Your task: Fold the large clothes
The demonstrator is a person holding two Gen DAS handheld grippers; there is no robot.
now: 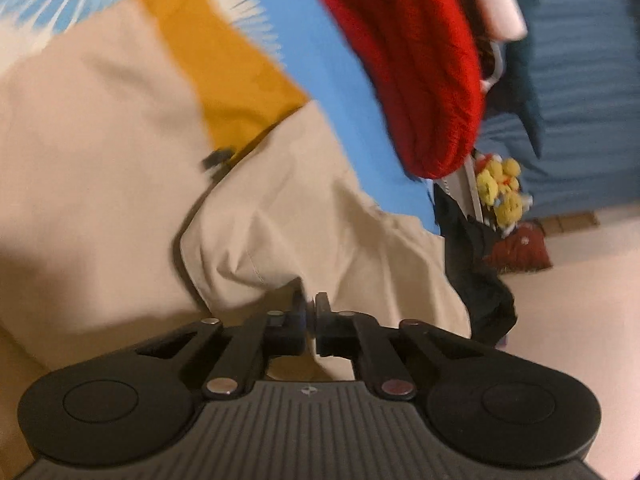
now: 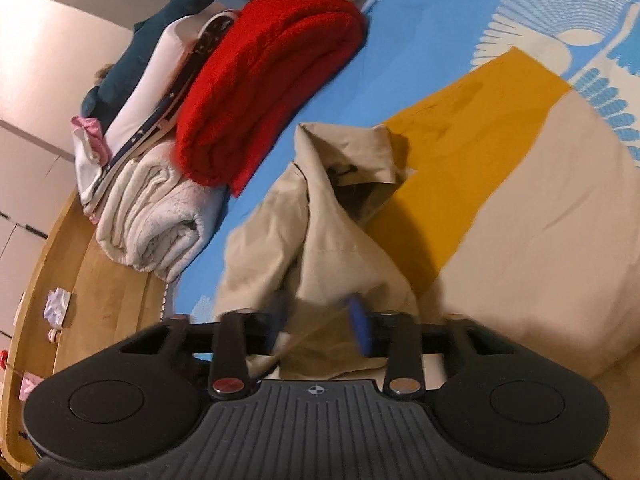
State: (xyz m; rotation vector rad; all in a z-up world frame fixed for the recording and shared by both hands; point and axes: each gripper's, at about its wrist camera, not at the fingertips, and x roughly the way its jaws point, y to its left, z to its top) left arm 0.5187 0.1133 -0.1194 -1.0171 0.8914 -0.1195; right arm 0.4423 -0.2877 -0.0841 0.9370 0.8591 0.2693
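Note:
A large beige garment with a mustard-yellow lining (image 1: 224, 72) lies spread on a blue patterned bedcover (image 1: 320, 60). My left gripper (image 1: 311, 312) is shut on a bunched fold of the beige garment (image 1: 280, 216) near its edge. In the right wrist view the same beige garment (image 2: 320, 216) rises in a crumpled peak between my fingers, with the yellow lining (image 2: 460, 152) beside it. My right gripper (image 2: 320, 316) has its blue-padded fingers (image 2: 360, 320) apart around the cloth, blurred by motion.
A folded red knit (image 2: 272, 80) sits on a stack with a white towel (image 2: 160, 220) and other clothes at the bed's edge. The red knit also shows in the left wrist view (image 1: 412, 64). A wooden floor (image 2: 100, 280) lies beyond. Yellow plush toys (image 1: 500, 188) and dark cloth (image 1: 480, 280) lie beside the bed.

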